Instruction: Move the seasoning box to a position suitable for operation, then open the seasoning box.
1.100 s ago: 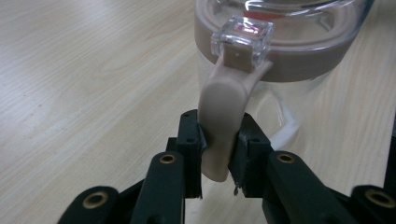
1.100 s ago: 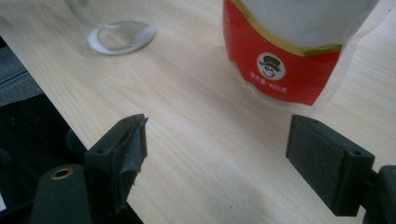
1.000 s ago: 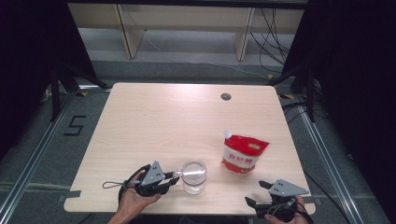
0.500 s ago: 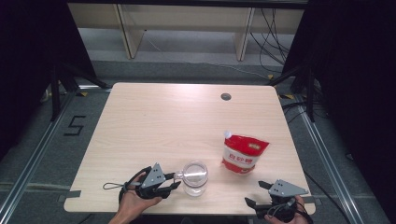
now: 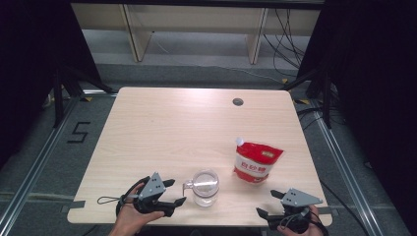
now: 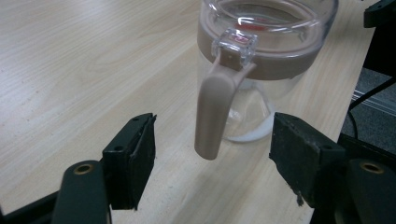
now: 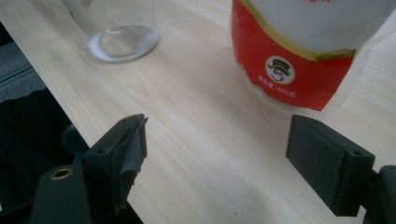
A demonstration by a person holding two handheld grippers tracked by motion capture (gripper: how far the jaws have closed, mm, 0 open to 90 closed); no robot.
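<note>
A clear jar [image 5: 204,187] with a taupe lid band and handle [image 6: 212,112] stands near the table's front edge. My left gripper [image 5: 177,191] lies just left of it. Its jaws have just been opening, and in the left gripper view [image 6: 212,144] the handle hangs between the pads without touching either one. A red and white pouch [image 5: 256,164] stands upright to the jar's right. My right gripper [image 5: 268,203] rests open at the front right corner, short of the pouch [image 7: 299,60], with bare table between its jaws [image 7: 219,149]. The jar's base [image 7: 119,37] holds a little white residue.
The light wooden table [image 5: 187,128] has a round cable hole [image 5: 238,102] at the back right. Both hands sit at its front edge. Dark curtains flank the table, and a shelf frame [image 5: 196,29] stands behind it. A "5" mark [image 5: 78,132] is on the floor at left.
The left gripper's jaws have spread apart and come off the jar's handle. The jar, the pouch and the right gripper stay where they were.
</note>
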